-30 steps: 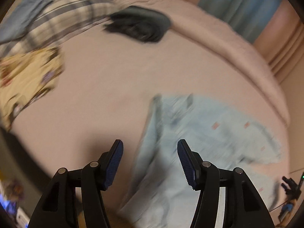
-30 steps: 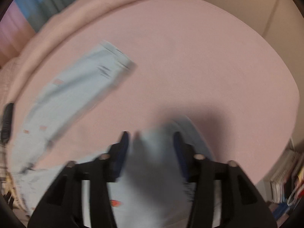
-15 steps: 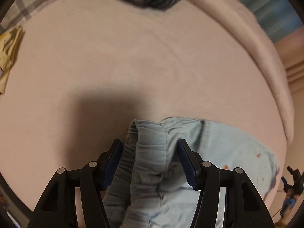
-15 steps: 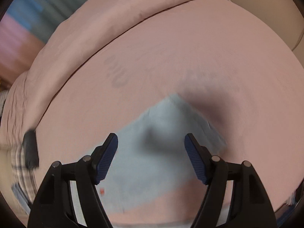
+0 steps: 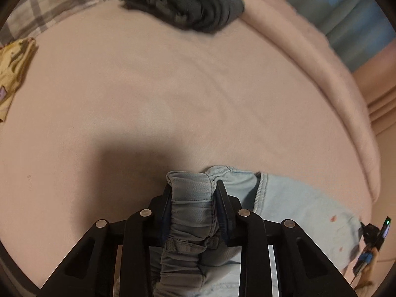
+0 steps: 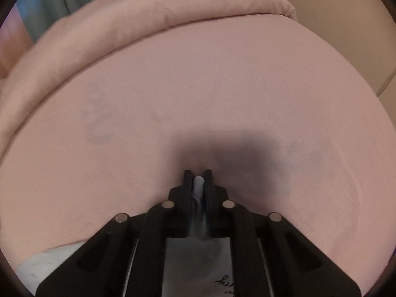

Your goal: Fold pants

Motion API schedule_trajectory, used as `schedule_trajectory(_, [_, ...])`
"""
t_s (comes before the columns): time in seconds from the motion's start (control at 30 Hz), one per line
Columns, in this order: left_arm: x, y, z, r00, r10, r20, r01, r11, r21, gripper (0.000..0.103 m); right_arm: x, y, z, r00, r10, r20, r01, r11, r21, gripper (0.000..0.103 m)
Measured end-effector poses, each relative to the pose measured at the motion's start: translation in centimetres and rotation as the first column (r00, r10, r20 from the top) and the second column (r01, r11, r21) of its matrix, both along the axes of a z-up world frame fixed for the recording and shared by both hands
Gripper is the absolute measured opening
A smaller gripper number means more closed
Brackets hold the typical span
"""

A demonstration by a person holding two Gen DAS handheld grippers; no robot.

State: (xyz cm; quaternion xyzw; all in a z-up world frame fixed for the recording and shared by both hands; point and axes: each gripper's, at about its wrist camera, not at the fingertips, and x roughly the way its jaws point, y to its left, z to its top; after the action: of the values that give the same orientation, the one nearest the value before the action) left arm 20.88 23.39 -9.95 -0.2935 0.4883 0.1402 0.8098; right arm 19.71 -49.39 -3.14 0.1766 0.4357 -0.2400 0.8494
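Note:
Light blue pants (image 5: 292,205) with small red marks lie on a pink bed. My left gripper (image 5: 194,185) is shut on the bunched elastic waistband (image 5: 190,203), which fills the gap between the fingers. My right gripper (image 6: 198,174) is shut on a thin fold of the same pale blue fabric (image 6: 198,188); more of the pants shows at the lower left of the right wrist view (image 6: 47,262). Most of the pants is hidden under the grippers.
A dark grey folded garment (image 5: 188,5) lies at the far side of the bed. A plaid cloth (image 5: 57,2) and a yellow patterned cloth (image 5: 12,66) lie at the left. A rolled pink duvet (image 6: 148,22) runs along the far edge.
Both grippers were open above the pants. Now the left has closed on the waistband and the right has closed on a fold of the fabric.

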Motion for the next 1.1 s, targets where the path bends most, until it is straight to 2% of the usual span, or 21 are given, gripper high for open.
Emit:
schedule_trajectory(0.07, [-1.4, -0.3, 2.6, 0.997, -0.013, 0.08, 0.011, 1.0, 0.028, 0.029, -1.2, 0.1, 2.9, 0.992, 0.036, 0.119, -0.041, 0.998, 0.044, 0.008])
schedule_trajectory(0.17, [-4.5, -0.7, 6.4, 0.98, -0.022, 0.196, 0.016, 0.999, 0.032, 0.029, -5.0, 0.1, 7.9, 0.956, 0.081, 0.281, -0.115, 0.988, 0.106, 0.008])
schedule_trajectory(0.27, [-9.2, -1.0, 9.0, 0.961, -0.027, 0.276, 0.012, 0.998, 0.054, 0.029, -10.2, -0.1, 11.4, 0.917, 0.115, 0.381, -0.163, 0.982, 0.096, 0.009])
schedule_trajectory(0.33, [-11.9, -0.6, 9.1, 0.956, -0.04, 0.29, 0.033, 0.999, 0.031, 0.029, -13.7, -0.2, 12.3, 0.899, 0.131, 0.417, -0.178, 0.981, 0.076, 0.009])
schedule_trajectory(0.4, [-14.5, -0.8, 7.8, 0.966, -0.058, 0.254, 0.062, 0.998, -0.004, 0.029, -18.2, -0.9, 11.4, 0.906, 0.124, 0.406, -0.179, 0.979, 0.1, 0.009])
schedule_trajectory(0.57, [-18.0, -1.8, 3.8, 0.984, -0.111, 0.141, 0.119, 0.992, -0.047, 0.029, -24.8, -2.9, 3.3, 0.964, 0.032, 0.262, -0.088, 0.975, 0.203, 0.009])
schedule_trajectory(0.7, [-19.3, -2.2, 3.1, 0.987, -0.121, 0.109, 0.13, 0.989, -0.073, 0.03, -28.2, -3.6, -2.1, 0.982, -0.052, 0.182, -0.01, 0.947, 0.321, 0.009])
schedule_trajectory(0.77, [-19.7, -2.3, 3.8, 0.985, -0.118, 0.123, 0.129, 0.988, -0.081, 0.03, -29.3, -3.5, -2.1, 0.975, -0.074, 0.208, -0.002, 0.938, 0.347, 0.009])
schedule_trajectory(0.87, [-20.5, -2.4, 5.3, 0.978, -0.129, 0.165, 0.14, 0.988, -0.059, 0.03, -30.9, -2.2, 0.8, 0.959, -0.046, 0.28, -0.036, 0.958, 0.284, 0.009])
schedule_trajectory(0.93, [-20.9, -2.7, 5.4, 0.976, -0.15, 0.16, 0.157, 0.987, -0.036, 0.03, -31.6, -2.0, 1.7, 0.955, -0.046, 0.293, -0.033, 0.965, 0.259, 0.009])
schedule_trajectory(1.0, [-21.2, -3.0, 4.3, 0.977, -0.18, 0.112, 0.183, 0.983, -0.013, 0.031, -32.6, -1.7, 1.4, 0.962, -0.059, 0.265, -0.011, 0.967, 0.253, 0.009])
schedule_trajectory(1.1, [-21.6, -3.5, 2.5, 0.975, -0.22, 0.016, 0.22, 0.976, 0.005, 0.031, -32.6, -2.2, -1.3, 0.981, -0.075, 0.177, 0.03, 0.969, 0.247, 0.009])
